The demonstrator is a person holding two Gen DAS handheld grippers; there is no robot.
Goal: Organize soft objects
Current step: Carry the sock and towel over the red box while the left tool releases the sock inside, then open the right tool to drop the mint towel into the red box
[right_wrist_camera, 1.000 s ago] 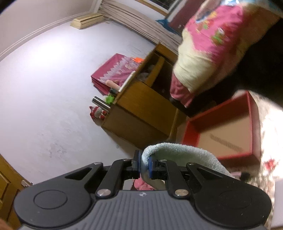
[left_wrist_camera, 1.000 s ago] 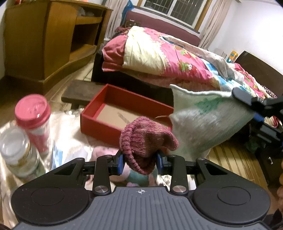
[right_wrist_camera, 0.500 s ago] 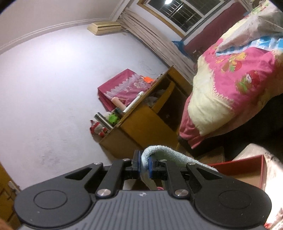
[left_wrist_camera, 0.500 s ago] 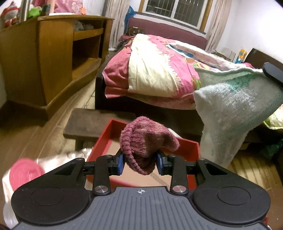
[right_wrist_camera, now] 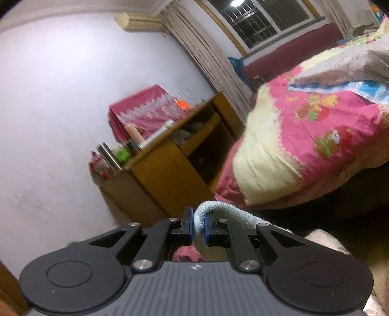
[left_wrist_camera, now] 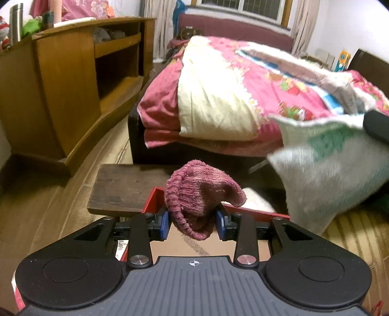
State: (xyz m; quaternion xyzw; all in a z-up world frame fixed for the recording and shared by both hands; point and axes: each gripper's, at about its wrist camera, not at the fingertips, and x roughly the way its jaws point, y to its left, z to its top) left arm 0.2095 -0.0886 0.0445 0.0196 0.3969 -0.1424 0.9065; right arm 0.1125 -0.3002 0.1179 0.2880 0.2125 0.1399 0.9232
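The left gripper (left_wrist_camera: 192, 223) clamps one maroon knitted sock (left_wrist_camera: 200, 198) between its blue pads (left_wrist_camera: 164, 224), the sock bulging above the jaws and curling below them. Directly beneath, at 6 o'clock of the sock, lies one red box (left_wrist_camera: 155, 198) with a bare cardboard floor; nothing can be made out inside the part that shows. At 10 o'clock of the box sits a dark wooden board (left_wrist_camera: 121, 187) on the floor. At 3 o'clock in the left wrist view, one pale towel (left_wrist_camera: 333, 170) with a green patch hangs in the air, blurred.

In the right wrist view, the right gripper (right_wrist_camera: 198, 227) is closed on a folded edge of that towel (right_wrist_camera: 218, 212), which trails off toward 4 o'clock. A scrap of pink fabric (right_wrist_camera: 186, 255) shows below the jaws.

Beyond both tools, at 12 o'clock in the left wrist view, stands one bed (left_wrist_camera: 243, 97) heaped with a pink and cream quilt. At 10 o'clock stands one wooden cabinet (left_wrist_camera: 68, 80) with open shelves; a grey bundle rests in its upper shelf, and a steel flask (left_wrist_camera: 15, 23) stands on top.
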